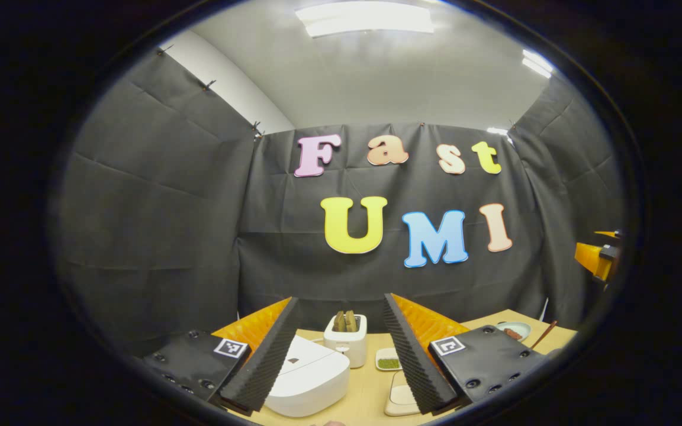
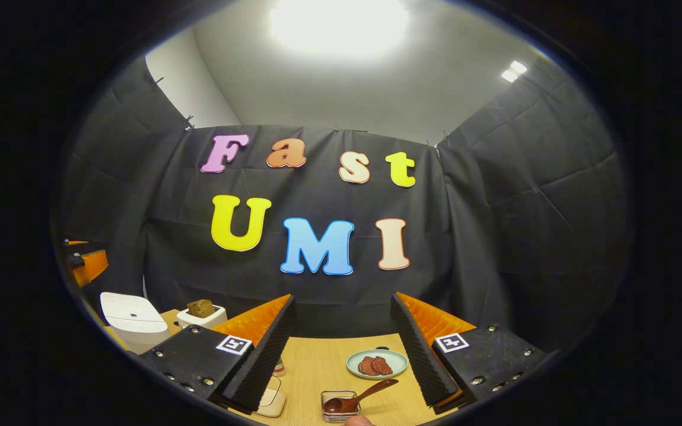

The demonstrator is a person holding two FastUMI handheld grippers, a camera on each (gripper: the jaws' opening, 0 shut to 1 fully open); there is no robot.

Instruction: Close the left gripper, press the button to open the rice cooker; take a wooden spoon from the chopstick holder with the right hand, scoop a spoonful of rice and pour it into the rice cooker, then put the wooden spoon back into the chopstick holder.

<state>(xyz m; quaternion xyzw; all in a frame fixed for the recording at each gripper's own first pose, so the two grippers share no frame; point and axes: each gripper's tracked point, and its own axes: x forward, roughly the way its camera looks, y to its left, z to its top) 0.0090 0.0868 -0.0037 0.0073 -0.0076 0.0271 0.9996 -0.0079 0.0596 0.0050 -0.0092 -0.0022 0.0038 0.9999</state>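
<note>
My left gripper [image 1: 341, 349] open above rice cooker [image 1: 308, 378], lid down; button unpressed. My right gripper [image 2: 341, 349] open, empty, over tabletop [image 2: 329, 361]. Wooden spoon [image 2: 359, 397] lies in small glass dish [image 2: 338, 406]. All steps remain.

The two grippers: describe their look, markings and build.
Each of the left gripper and right gripper has two wedge-shaped fingers with ribbed inner faces, orange ridged backing, and black screwed plates bearing square black-and-white tags.
</note>
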